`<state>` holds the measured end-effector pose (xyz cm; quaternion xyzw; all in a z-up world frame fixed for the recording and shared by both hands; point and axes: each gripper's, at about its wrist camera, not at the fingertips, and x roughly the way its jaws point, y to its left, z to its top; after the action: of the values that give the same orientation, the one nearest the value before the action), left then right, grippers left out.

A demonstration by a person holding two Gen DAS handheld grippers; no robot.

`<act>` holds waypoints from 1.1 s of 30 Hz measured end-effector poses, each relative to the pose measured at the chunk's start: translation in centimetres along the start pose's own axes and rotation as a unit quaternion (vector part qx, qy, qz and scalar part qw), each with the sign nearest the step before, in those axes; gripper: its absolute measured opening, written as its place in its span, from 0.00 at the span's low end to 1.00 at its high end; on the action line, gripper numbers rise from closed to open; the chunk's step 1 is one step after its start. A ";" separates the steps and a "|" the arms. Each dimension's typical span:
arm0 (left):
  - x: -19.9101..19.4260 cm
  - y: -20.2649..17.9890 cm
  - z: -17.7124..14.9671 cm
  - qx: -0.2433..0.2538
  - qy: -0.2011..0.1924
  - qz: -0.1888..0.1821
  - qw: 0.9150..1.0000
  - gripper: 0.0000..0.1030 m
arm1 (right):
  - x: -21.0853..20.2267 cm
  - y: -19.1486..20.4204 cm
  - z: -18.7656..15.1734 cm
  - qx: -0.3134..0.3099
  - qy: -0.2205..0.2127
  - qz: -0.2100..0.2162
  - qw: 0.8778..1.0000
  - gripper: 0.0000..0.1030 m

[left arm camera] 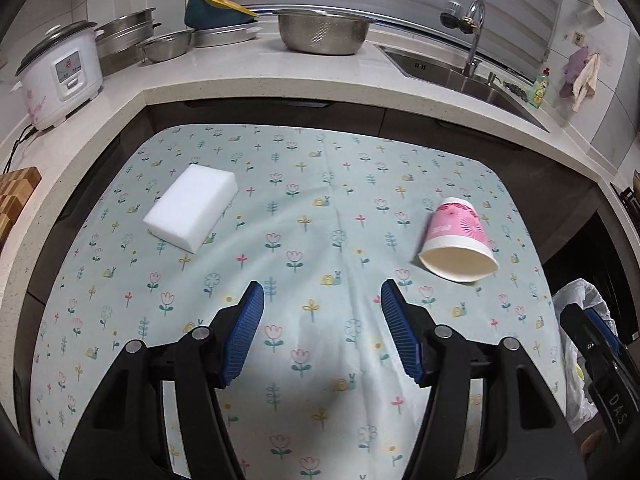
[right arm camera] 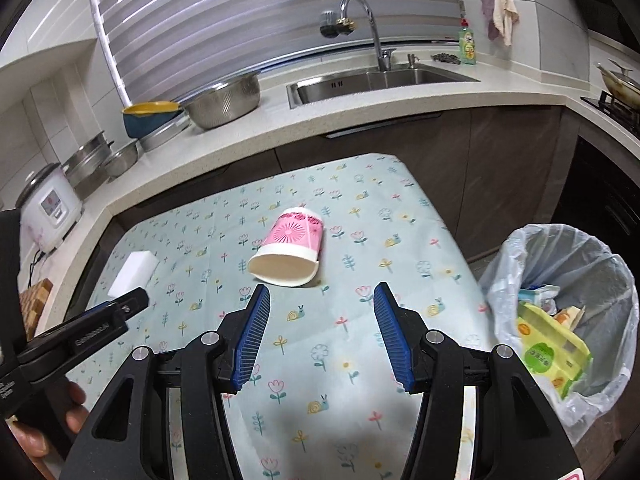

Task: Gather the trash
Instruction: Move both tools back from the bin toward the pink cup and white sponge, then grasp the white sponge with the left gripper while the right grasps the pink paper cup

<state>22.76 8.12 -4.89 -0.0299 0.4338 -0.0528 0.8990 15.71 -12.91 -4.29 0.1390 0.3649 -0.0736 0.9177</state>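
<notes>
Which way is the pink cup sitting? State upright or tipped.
Tipped. The pink cup lies on its side on the tablecloth, its open mouth facing the camera and its inside looking empty.

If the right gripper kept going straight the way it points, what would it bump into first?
Most likely the pink paper cup, lying on its side just ahead of the open right gripper. Nothing sits between them, though the gripper tilts downward and might touch the tablecloth first.

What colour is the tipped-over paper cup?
Pink with flower prints and a white rim band; the paper cup shows best in the right wrist view.
</notes>
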 end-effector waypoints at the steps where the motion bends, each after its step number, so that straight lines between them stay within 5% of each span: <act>1: 0.2 0.5 0.0 -0.001 0.001 0.003 1.000 0.57 | 0.9 0.3 0.0 -0.001 0.005 -0.001 1.000 0.51; 20: 6.0 9.3 3.6 0.033 -0.014 0.077 0.996 0.85 | 11.4 2.0 1.1 0.011 0.050 -0.022 0.998 0.48; 26: 8.4 10.5 4.2 0.067 -0.008 0.097 0.993 0.86 | 12.8 2.8 1.4 0.011 0.053 -0.025 0.998 0.37; 33: 10.7 11.9 4.3 0.059 0.011 0.084 0.995 0.86 | 13.4 3.2 1.5 0.016 0.056 -0.023 0.998 0.07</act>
<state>33.53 18.63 -11.74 0.0606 0.4407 -0.0033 0.8956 27.14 -10.77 -11.81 0.1492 0.4173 -0.0922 0.8917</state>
